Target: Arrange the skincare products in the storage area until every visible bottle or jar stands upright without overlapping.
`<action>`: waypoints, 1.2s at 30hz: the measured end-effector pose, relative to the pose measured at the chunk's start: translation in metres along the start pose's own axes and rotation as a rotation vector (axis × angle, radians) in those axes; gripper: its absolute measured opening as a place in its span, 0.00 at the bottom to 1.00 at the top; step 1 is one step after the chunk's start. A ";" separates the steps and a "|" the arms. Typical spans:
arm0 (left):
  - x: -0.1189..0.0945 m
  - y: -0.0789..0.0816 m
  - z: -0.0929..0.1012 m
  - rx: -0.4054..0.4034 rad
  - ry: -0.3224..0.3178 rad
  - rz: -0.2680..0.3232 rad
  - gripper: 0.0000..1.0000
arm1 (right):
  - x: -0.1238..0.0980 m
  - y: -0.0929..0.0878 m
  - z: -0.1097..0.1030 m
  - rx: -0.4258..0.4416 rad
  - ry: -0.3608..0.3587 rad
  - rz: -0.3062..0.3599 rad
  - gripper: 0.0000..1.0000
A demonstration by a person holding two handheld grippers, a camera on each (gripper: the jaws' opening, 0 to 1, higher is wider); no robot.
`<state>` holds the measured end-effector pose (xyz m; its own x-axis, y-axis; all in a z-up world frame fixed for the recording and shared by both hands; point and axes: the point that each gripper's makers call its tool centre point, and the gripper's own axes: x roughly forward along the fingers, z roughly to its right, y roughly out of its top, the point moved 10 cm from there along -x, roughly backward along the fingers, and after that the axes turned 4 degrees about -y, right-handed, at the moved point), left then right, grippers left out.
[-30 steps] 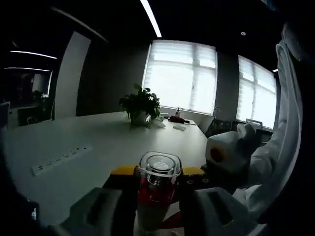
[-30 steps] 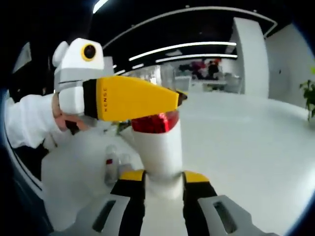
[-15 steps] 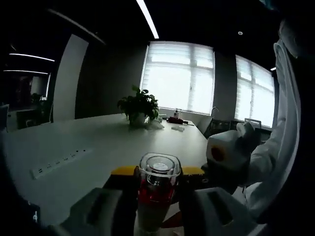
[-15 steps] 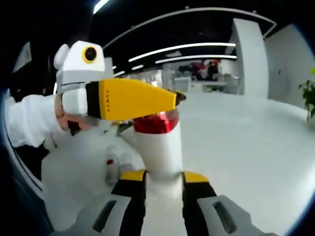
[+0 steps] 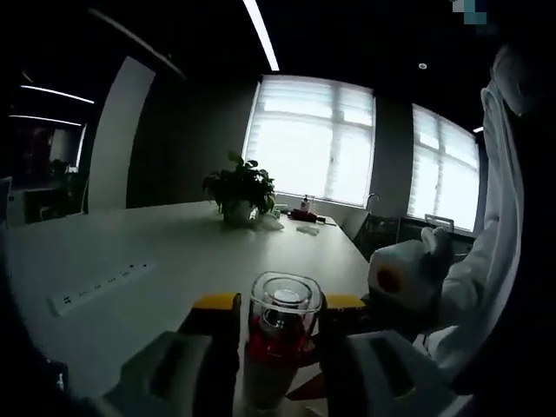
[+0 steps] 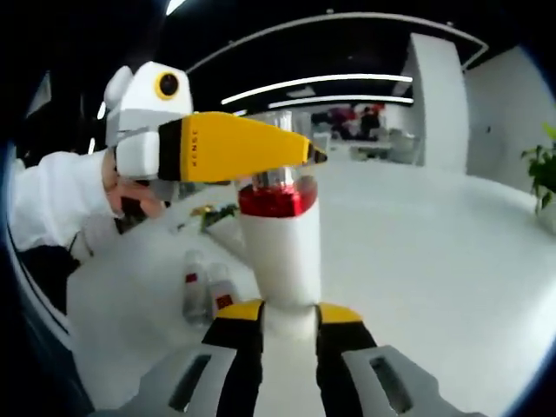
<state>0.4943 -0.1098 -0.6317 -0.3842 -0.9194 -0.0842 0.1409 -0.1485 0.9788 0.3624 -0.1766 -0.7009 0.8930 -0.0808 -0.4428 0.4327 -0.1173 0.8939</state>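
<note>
White matte bottle, clear faceted cap

The bottle has a white body, a red band near its top and a clear cap above that. In the left gripper view the same bottle shows the clear cap over red.

The right gripper has yellow tips on black jaws with grey housings below. The left gripper, seen from the side, is bright yellow with a black tip, dark lettering and a white body. In its own view the left gripper has yellow tips.

The table is white. 2 small clear bottles on it carry red labels. The sleeve is white. The plant has dark green leaves in a white pot. The power strip is white.
</note>
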 end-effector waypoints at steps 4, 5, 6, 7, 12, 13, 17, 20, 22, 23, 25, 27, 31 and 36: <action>-0.001 0.000 0.000 0.002 0.000 -0.003 0.30 | 0.000 0.000 0.000 0.006 0.000 -0.002 0.13; -0.001 0.000 0.001 0.003 0.000 -0.002 0.30 | 0.000 -0.001 0.000 0.006 0.002 -0.002 0.14; -0.001 0.000 0.001 0.003 0.001 -0.003 0.31 | 0.000 0.000 0.000 0.007 0.003 -0.003 0.14; -0.002 -0.001 0.002 0.003 0.002 -0.007 0.31 | 0.000 0.000 0.000 0.007 0.003 -0.002 0.14; -0.008 -0.003 0.006 0.002 0.016 -0.021 0.33 | -0.001 -0.001 0.000 0.016 0.010 -0.007 0.16; -0.009 -0.003 0.006 0.002 0.022 -0.021 0.34 | -0.001 -0.001 0.000 0.016 0.011 -0.008 0.16; -0.020 -0.005 0.011 -0.035 0.069 0.005 0.35 | -0.002 -0.001 -0.001 0.022 0.020 -0.011 0.19; -0.032 -0.011 0.017 -0.060 0.094 0.019 0.36 | -0.005 -0.001 -0.001 0.027 0.018 -0.006 0.20; -0.040 -0.016 0.018 -0.057 0.125 0.000 0.39 | -0.006 -0.001 -0.002 0.033 0.015 0.001 0.20; -0.045 -0.019 0.017 -0.068 0.140 -0.019 0.40 | -0.006 -0.002 -0.002 0.030 0.019 0.005 0.21; -0.050 -0.020 0.016 -0.076 0.161 -0.023 0.43 | -0.006 -0.002 -0.003 0.030 0.024 0.001 0.23; -0.058 -0.020 0.016 -0.084 0.192 -0.018 0.47 | -0.006 -0.003 -0.004 0.026 0.026 -0.002 0.26; -0.074 -0.019 0.014 -0.118 0.253 -0.016 0.54 | -0.009 -0.001 -0.006 0.022 0.028 0.004 0.28; -0.091 -0.020 0.014 -0.140 0.330 -0.028 0.61 | -0.013 0.001 -0.008 0.008 0.035 0.010 0.35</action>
<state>0.5137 -0.0182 -0.6415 -0.0774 -0.9790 -0.1884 0.2669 -0.2025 0.9422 0.3522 -0.1680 -0.6935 0.9009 -0.0476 -0.4315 0.4233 -0.1242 0.8974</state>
